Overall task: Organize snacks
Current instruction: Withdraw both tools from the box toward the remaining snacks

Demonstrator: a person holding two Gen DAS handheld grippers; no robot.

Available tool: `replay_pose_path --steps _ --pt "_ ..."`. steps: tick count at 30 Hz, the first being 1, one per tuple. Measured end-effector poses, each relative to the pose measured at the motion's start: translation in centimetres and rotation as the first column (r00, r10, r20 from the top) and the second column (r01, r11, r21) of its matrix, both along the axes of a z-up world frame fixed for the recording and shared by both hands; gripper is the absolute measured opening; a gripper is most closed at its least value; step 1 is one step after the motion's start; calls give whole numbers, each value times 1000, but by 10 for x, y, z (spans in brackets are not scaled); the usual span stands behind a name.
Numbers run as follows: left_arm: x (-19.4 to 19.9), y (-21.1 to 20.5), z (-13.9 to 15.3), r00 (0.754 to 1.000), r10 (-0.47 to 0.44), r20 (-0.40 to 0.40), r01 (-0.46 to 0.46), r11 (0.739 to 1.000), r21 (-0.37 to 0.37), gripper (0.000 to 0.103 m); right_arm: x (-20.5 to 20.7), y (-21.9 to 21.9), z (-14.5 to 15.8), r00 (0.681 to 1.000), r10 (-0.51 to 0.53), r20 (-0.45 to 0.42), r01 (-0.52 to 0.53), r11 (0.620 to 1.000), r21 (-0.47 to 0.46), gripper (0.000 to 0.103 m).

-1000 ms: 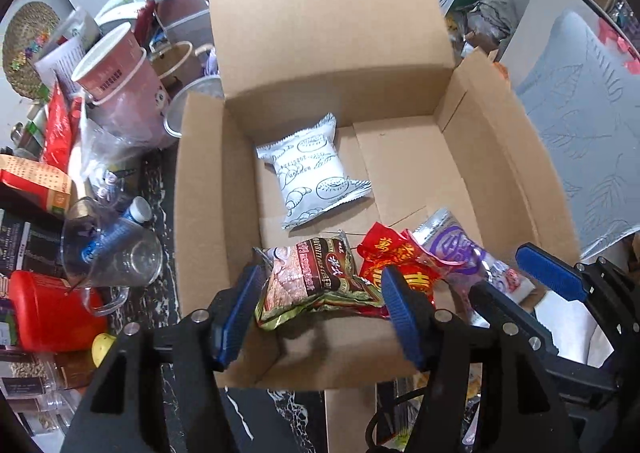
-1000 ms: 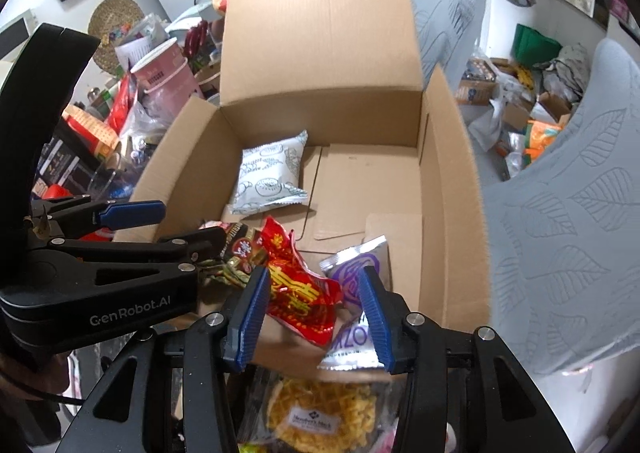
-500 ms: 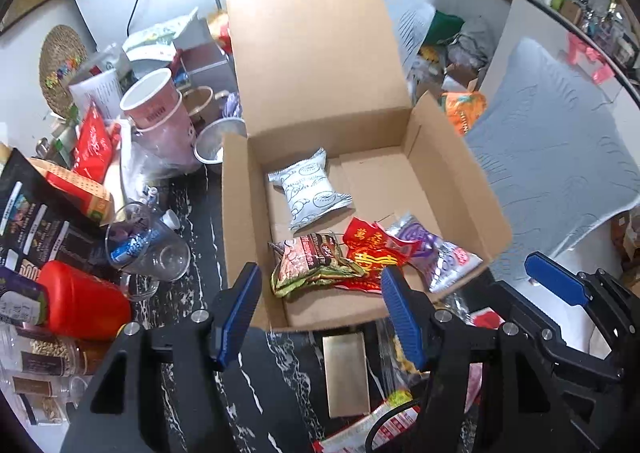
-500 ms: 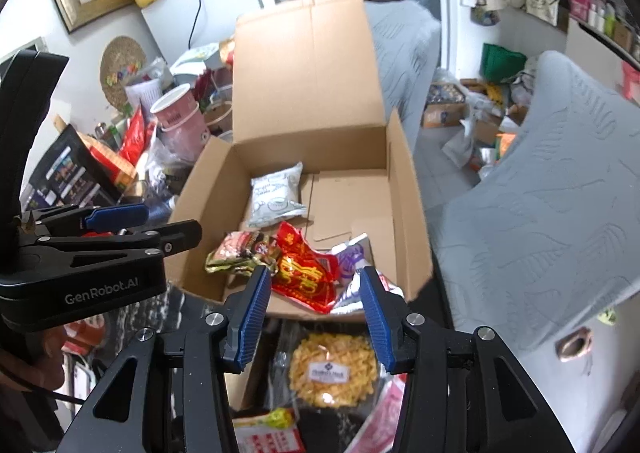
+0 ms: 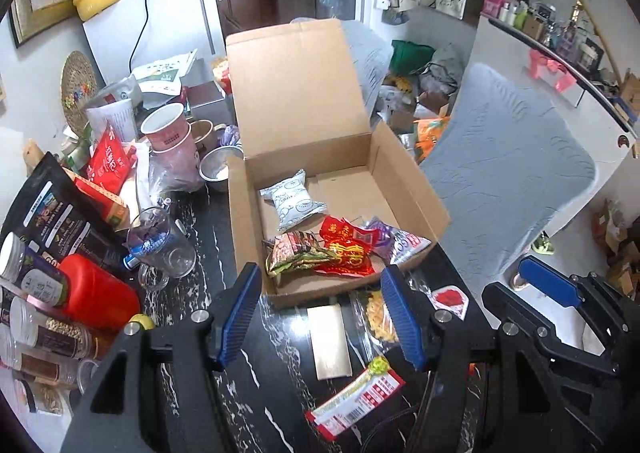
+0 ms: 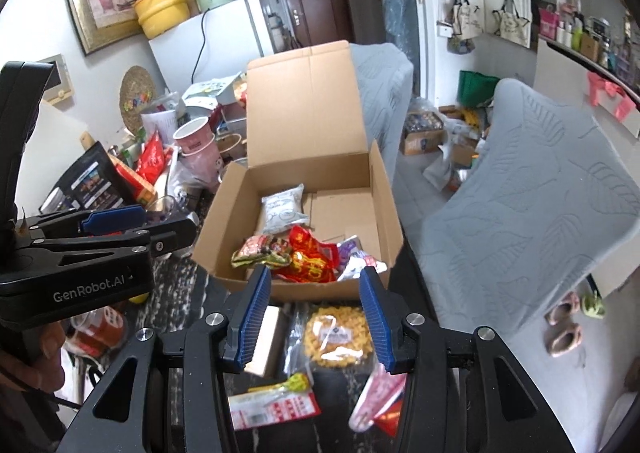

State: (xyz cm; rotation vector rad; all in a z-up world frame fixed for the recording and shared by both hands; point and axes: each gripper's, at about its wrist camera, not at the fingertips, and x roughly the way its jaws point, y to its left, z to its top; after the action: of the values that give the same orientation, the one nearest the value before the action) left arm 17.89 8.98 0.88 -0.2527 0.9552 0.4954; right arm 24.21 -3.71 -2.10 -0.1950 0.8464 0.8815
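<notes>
An open cardboard box (image 5: 408,189) (image 6: 386,209) stands on the dark marble table. Inside lie a white snack pack (image 5: 292,203) (image 6: 282,209), a green-brown pack (image 5: 294,255) (image 6: 260,251), a red pack (image 5: 346,249) (image 6: 310,261) and a purple-silver pack (image 5: 396,241) (image 6: 356,257). My left gripper (image 5: 322,315) is open and empty, held back above the table before the box. My right gripper (image 6: 316,319) is open and empty over a clear bag of yellow snacks (image 6: 336,337) (image 5: 380,317). A red-white packet (image 5: 354,399) (image 6: 274,405) and a pink packet (image 6: 380,393) lie near the front.
Left of the box stand pink paper cups (image 5: 170,137), a glass mug (image 5: 160,249), a red container (image 5: 98,295), jars (image 5: 36,333) and a black pouch (image 5: 52,213). A gold flat pack (image 5: 330,339) lies before the box. A grey-covered chair (image 5: 508,177) is to the right.
Both grippers have pulled back and up from the box, both open and empty. The green-brown, red and purple packs stay inside the box's front edge.
</notes>
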Motion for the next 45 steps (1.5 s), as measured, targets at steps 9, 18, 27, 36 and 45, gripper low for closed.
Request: replay_pose_path --steps 9,18,27,36,45 --pt "-36 -24 1 998 -51 26 51 999 8 61 -41 -24 2 1000 -20 6 20 1000 0 51" --pt "-59 -37 -21 996 -91 11 91 995 -47 61 -71 -46 -16 998 -54 -42 53 998 -14 56" --pt "-71 -46 -48 994 -105 -35 102 992 -72 61 -83 -60 -43 989 -109 -97 106 994 -36 61" --pt "-60 -37 -81 994 -71 -88 60 991 -123 61 -72 -65 -74 977 -142 -159 132 989 -68 63" --pt "-37 -26 -118 990 -49 -129 27 986 -166 61 -44 -65 -106 963 -166 -214 141 982 -126 63"
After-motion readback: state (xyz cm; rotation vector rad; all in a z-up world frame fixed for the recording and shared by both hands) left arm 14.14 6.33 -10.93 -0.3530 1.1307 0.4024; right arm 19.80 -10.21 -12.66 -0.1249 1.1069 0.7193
